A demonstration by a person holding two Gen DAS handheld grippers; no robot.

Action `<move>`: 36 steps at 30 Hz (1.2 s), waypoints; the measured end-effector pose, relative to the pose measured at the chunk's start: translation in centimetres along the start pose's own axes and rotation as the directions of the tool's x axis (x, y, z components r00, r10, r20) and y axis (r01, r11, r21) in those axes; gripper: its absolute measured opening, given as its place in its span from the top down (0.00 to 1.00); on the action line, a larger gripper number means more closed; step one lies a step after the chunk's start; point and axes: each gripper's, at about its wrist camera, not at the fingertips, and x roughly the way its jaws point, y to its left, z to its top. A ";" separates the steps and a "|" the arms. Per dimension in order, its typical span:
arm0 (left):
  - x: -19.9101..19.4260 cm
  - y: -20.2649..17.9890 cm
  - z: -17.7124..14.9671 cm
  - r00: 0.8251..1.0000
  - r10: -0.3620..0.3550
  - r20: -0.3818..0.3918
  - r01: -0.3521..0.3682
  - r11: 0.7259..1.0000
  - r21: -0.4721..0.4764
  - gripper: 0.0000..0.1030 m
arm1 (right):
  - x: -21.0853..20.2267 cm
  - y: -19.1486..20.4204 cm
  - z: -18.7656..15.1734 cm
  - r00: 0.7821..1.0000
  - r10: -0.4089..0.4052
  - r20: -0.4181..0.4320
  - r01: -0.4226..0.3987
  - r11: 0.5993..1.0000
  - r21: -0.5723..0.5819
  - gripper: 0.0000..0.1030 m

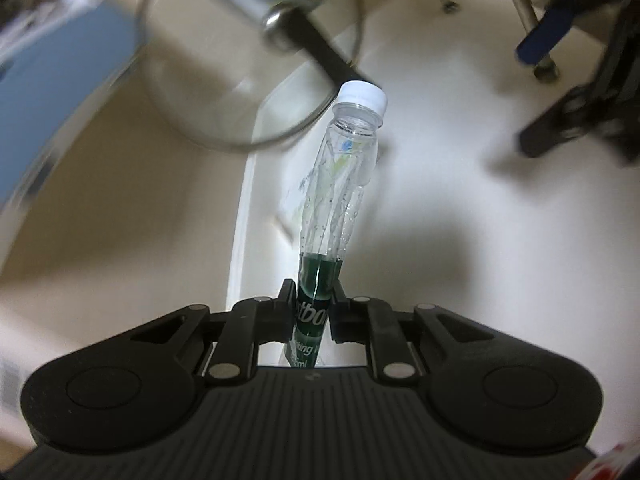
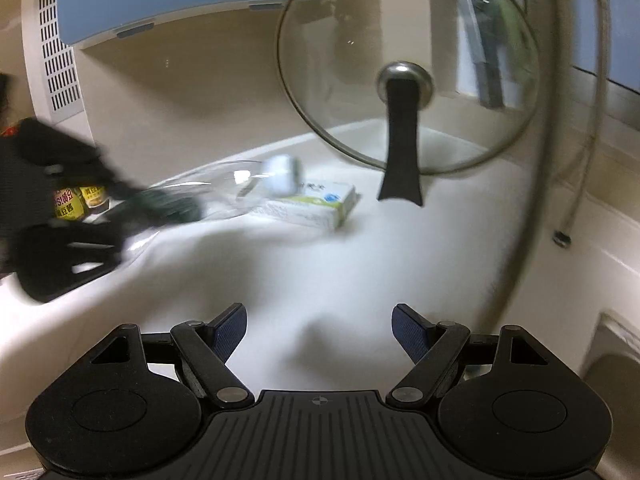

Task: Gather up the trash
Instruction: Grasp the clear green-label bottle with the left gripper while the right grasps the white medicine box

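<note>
Left gripper clamps bottle at labelled base: light, crushable, slick. Right gripper wide, empty, near box.

Clear crumpled plastic bottle noted with white cap and dark green label band bearing white lettering. Small white carton marked green and blue. Black gripper fingers faced with dark blue pads. Countertop recorded white.
</note>
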 end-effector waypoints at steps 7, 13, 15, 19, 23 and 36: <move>-3.9 2.7 -4.4 0.993 -0.012 -0.114 -0.010 0.981 -0.194 0.85 | 5.8 1.2 3.5 0.999 0.026 0.025 -0.024 0.998 -0.060 0.23; -5.4 3.6 -6.2 0.987 -0.015 -0.162 -0.034 0.954 -0.298 0.85 | 12.7 2.2 8.1 0.997 0.057 -0.049 -0.065 0.980 -0.188 0.21; -5.8 3.7 -6.5 0.986 -0.012 -0.165 -0.043 0.944 -0.327 0.85 | 14.9 2.7 9.5 0.995 0.053 -0.079 -0.072 0.964 -0.257 0.14; -6.4 3.7 -6.5 0.987 -0.015 -0.158 -0.044 0.931 -0.364 0.85 | 18.2 3.8 11.6 0.986 0.067 -0.154 -0.119 0.926 -0.357 0.13; -6.6 3.6 -6.9 0.989 -0.016 -0.150 -0.045 0.918 -0.393 0.85 | 20.5 4.7 13.5 0.979 0.061 -0.196 -0.144 0.882 -0.448 0.13; -6.6 4.1 -7.0 0.991 -0.024 -0.129 -0.036 0.897 -0.440 0.85 | 25.3 4.6 15.0 0.899 0.075 -0.432 -0.322 0.782 -0.534 0.09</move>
